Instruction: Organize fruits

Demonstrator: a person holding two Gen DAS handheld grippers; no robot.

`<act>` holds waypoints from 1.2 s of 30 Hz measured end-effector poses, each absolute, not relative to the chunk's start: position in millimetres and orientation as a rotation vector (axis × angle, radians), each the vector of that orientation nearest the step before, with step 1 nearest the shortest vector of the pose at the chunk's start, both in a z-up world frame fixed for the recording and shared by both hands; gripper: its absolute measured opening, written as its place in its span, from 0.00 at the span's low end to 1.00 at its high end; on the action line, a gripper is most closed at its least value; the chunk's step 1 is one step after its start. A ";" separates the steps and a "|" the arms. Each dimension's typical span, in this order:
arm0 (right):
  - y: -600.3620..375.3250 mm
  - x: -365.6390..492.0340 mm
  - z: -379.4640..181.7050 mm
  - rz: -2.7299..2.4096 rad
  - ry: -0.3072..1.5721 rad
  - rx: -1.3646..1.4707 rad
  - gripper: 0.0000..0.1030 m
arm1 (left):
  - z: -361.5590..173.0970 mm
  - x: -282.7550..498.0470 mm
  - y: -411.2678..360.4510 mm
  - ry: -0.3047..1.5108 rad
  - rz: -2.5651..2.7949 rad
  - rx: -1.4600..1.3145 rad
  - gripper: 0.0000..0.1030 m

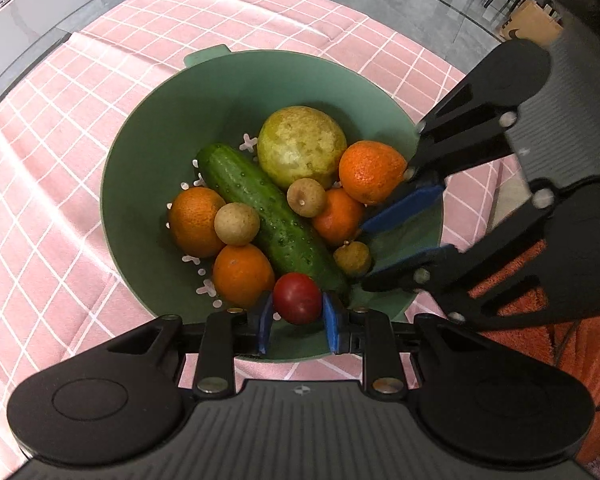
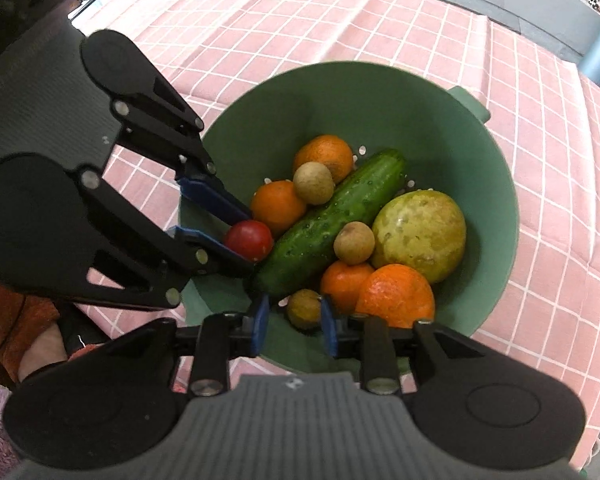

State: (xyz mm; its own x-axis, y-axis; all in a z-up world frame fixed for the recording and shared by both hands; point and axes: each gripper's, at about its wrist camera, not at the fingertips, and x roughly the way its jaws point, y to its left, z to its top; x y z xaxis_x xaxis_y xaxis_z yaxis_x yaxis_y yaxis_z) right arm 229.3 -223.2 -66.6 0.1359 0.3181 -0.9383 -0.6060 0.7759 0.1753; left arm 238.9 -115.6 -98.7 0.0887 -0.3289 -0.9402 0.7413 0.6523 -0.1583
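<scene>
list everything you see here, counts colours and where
colander: 1, green, on the checked cloth
tablecloth: 1, pink with white grid, under the colander
oranges: 4, orange, in the colander on both sides of the cucumber
cucumber: 1, green, diagonal across the middle
guava-like fruit: 1, yellow-green, far side
longans: 3, tan, scattered among the oranges
tomato: 1, red, near rim
left tongs: black with blue pads, either side of the tomato
right tongs: same colours, either side of a longan

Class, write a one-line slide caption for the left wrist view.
Left gripper brackets a red tomato in the green colander.
</scene>
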 end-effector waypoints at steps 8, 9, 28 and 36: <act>-235.2 218.7 -50.4 0.646 1.231 -0.251 0.33 | -96.0 235.8 -113.9 1.235 -0.819 0.392 0.43; -235.9 217.8 -49.6 0.640 1.230 -0.248 0.33 | -94.5 235.2 -113.1 1.231 -0.814 0.389 0.46; -248.9 155.5 36.6 0.415 0.875 -0.126 0.54 | 24.2 151.5 -66.1 0.805 -0.495 0.208 0.55; -254.3 88.0 64.2 0.293 0.660 -0.011 0.71 | 45.6 86.0 -57.9 0.575 -0.351 0.183 0.70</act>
